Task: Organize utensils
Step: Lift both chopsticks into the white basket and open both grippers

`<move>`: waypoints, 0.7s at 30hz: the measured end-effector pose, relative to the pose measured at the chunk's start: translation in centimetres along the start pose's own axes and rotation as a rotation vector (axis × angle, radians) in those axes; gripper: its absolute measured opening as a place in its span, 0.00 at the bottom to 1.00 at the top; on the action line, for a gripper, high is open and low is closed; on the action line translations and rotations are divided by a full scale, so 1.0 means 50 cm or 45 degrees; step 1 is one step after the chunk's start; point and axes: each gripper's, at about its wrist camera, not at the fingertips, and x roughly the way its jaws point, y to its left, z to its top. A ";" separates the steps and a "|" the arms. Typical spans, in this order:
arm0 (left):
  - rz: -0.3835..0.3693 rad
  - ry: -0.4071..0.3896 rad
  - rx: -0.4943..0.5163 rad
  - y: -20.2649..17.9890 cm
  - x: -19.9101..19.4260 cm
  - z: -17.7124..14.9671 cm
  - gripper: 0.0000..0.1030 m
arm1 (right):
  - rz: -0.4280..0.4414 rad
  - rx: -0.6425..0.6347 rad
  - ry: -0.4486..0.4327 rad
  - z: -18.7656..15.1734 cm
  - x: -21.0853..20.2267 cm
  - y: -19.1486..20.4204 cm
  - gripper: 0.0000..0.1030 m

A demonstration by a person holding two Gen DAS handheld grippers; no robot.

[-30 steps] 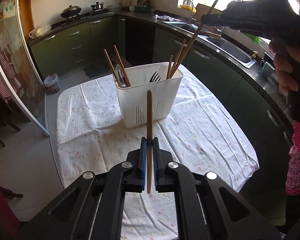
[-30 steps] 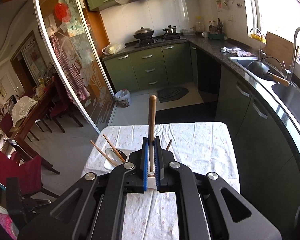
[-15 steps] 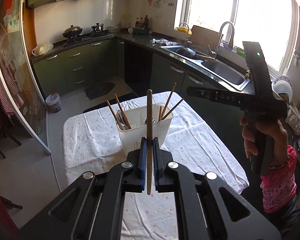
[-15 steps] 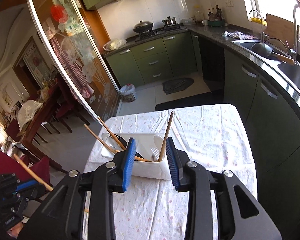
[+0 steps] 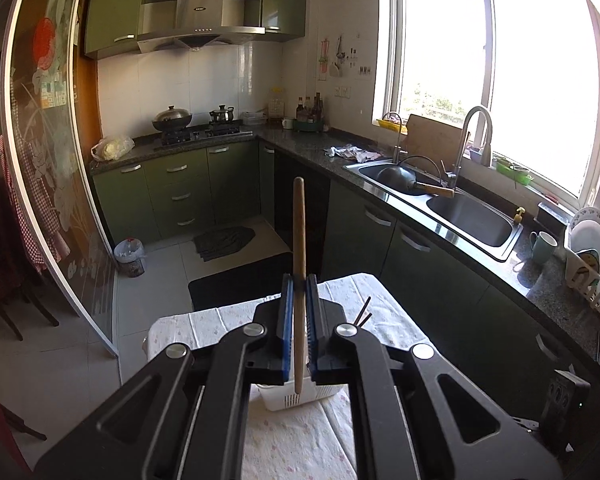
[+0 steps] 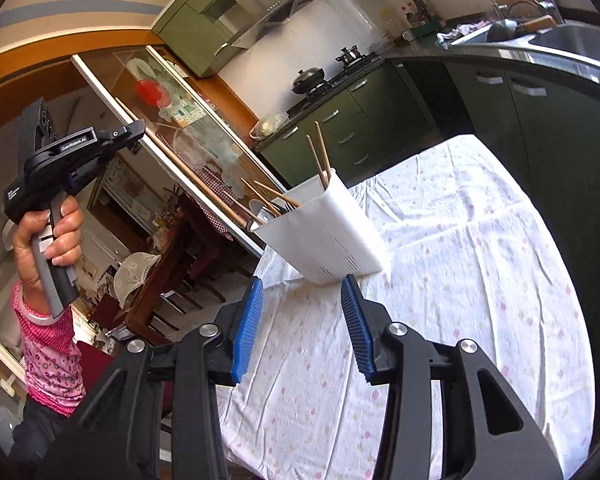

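Left gripper (image 5: 299, 312) clamps a wooden chopstick (image 5: 299, 264) upright, directly above the white utensil holder (image 6: 320, 232); right gripper (image 6: 304, 332) hangs wide, empty, nearer it.

Daylight is pouring through the window (image 5: 500, 80) at the right of the left wrist view, blowing out the panes and glaring off the sink (image 5: 472, 216). Fisheye bending is curving the edges, with dark corners. The right wrist view is looking bright and tilted, slightly smearing the white holder (image 6: 324, 232).
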 end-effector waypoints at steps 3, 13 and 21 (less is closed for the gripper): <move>0.020 -0.011 -0.020 0.005 0.038 0.001 0.06 | 0.016 0.060 0.001 -0.025 -0.007 -0.032 0.43; 0.070 0.119 -0.048 0.037 0.184 -0.083 0.06 | -0.026 0.066 -0.020 -0.038 -0.025 -0.038 0.48; 0.080 0.116 -0.084 0.052 0.227 -0.191 0.62 | -0.110 0.011 -0.053 -0.031 -0.030 -0.008 0.55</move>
